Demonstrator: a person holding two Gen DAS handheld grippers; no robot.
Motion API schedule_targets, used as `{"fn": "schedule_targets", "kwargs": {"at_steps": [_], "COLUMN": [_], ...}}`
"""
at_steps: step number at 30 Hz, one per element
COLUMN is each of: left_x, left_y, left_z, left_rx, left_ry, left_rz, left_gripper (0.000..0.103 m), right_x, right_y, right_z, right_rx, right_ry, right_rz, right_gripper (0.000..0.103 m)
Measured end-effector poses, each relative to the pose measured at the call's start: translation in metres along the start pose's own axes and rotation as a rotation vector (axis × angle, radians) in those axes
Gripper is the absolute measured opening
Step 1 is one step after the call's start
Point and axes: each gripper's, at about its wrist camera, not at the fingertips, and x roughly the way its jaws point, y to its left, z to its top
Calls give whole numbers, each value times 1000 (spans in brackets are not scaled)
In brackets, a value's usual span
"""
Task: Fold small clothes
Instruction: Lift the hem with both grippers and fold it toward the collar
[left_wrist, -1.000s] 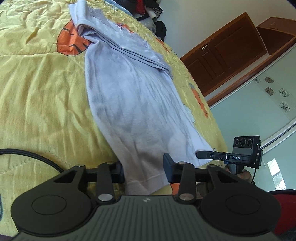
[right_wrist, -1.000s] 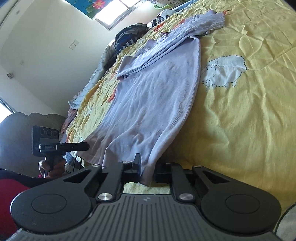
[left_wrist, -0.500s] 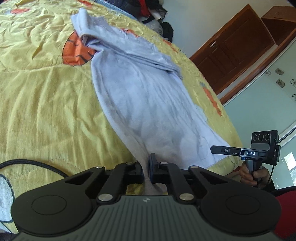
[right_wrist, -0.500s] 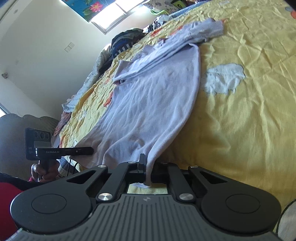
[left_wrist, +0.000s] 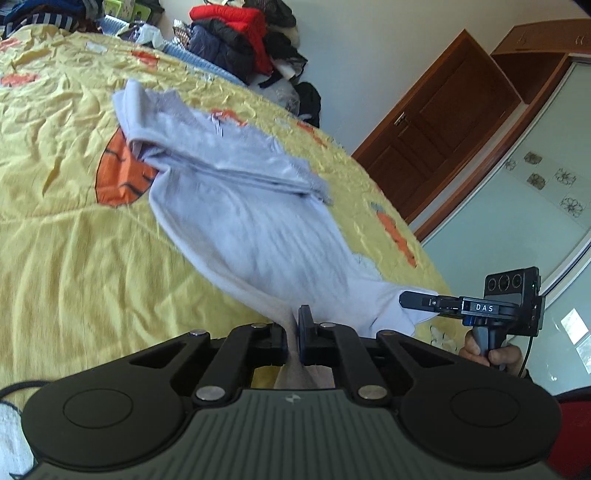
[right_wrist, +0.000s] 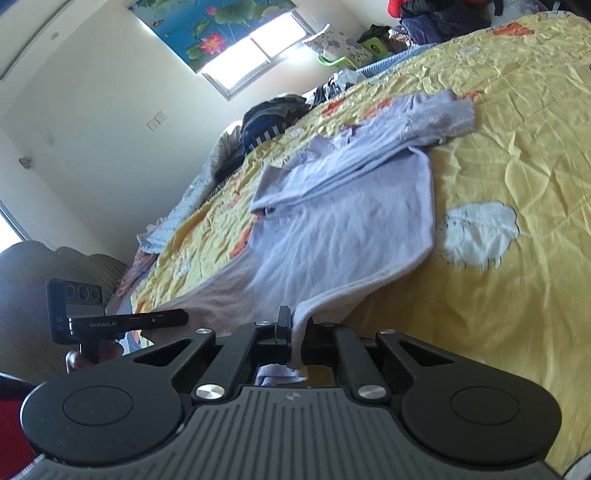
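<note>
Shirt (left_wrist: 236, 206) — pale purple — lies on the yellow bed (left_wrist: 55, 229), its near hem lifted. Left hand-held gripper (left_wrist: 293, 328) pinches one hem corner; right hand-held gripper (right_wrist: 295, 332) pinches the other — both clamped on cloth.

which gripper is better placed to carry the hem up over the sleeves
Neither alone: left gripper and right gripper are each shut on a hem corner of the lilac top, so both should carry it together.
</note>
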Motion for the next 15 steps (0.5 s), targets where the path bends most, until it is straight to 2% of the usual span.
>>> {"fn": "schedule_targets", "kwargs": {"at_steps": [15], "left_x": [-6], "left_y": [2], "left_z": [34], "left_rx": [-40], "left_ry": [-106], "left_rz": [26], "left_gripper": [6], "right_x": [5], "right_y": [10], "right_z": [41], "right_rx": [-50], "right_ry": [-98], "right_rz": [-10], "right_gripper": [9]}}
